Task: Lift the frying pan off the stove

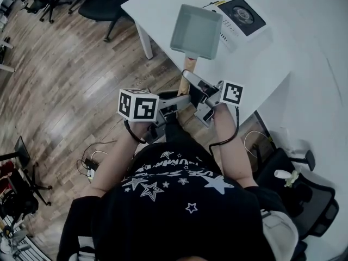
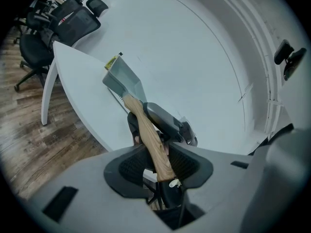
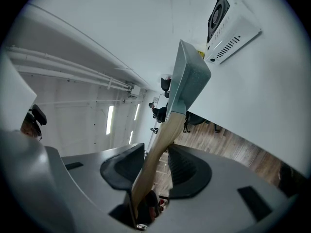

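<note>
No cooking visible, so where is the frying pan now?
The frying pan is top centre in the head view, left of the stove, over the white table, left gripper and right gripper shut on its handle.

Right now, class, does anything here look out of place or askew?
Only the frying pan: it hangs empty in the air beside the stove, above the table, with the left gripper and right gripper clamped on its wooden handle.

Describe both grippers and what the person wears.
The left gripper and right gripper match: light grey plastic bodies, with jaws lined with dark textured pads. Each carries a white cube with black square markers and trails a black cable. The person wears a black short-sleeved top printed with white stars.
</note>
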`<state>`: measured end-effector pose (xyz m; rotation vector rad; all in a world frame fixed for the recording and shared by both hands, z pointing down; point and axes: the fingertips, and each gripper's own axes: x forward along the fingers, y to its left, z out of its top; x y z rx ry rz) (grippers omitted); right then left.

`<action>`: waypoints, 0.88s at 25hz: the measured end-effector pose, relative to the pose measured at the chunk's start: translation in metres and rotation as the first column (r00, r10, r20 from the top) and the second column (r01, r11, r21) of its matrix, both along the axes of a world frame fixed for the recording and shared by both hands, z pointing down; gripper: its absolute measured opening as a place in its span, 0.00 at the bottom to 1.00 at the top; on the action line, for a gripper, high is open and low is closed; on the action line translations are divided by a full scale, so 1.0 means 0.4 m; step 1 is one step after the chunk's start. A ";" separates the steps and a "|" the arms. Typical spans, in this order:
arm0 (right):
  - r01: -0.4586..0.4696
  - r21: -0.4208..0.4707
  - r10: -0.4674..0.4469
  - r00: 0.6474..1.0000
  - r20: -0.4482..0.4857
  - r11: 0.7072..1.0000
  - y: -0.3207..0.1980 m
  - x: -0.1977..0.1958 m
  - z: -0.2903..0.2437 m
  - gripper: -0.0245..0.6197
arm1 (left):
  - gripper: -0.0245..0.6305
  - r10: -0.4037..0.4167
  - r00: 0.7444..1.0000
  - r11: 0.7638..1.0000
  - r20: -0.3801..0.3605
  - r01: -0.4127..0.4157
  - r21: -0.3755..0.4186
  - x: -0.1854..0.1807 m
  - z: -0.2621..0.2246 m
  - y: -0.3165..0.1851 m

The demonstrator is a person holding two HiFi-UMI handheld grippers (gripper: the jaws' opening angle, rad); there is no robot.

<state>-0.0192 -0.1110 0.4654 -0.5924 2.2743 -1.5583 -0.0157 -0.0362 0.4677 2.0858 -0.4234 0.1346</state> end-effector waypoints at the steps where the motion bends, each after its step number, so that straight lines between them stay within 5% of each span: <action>1: 0.002 0.001 -0.002 1.000 0.000 1.000 0.019 -0.005 -0.001 0.28 | 0.26 -0.002 1.000 1.000 0.000 0.002 0.002 -0.005 -0.001 0.019; 15: 0.001 -0.007 -0.001 1.000 -0.017 1.000 0.325 -0.014 0.014 0.28 | 0.26 -0.008 1.000 1.000 -0.027 0.008 -0.007 -0.012 0.003 0.325; 22: 0.001 -0.013 -0.001 1.000 -0.014 1.000 0.365 -0.021 0.020 0.28 | 0.26 -0.003 1.000 1.000 -0.021 0.002 -0.017 -0.022 0.015 0.365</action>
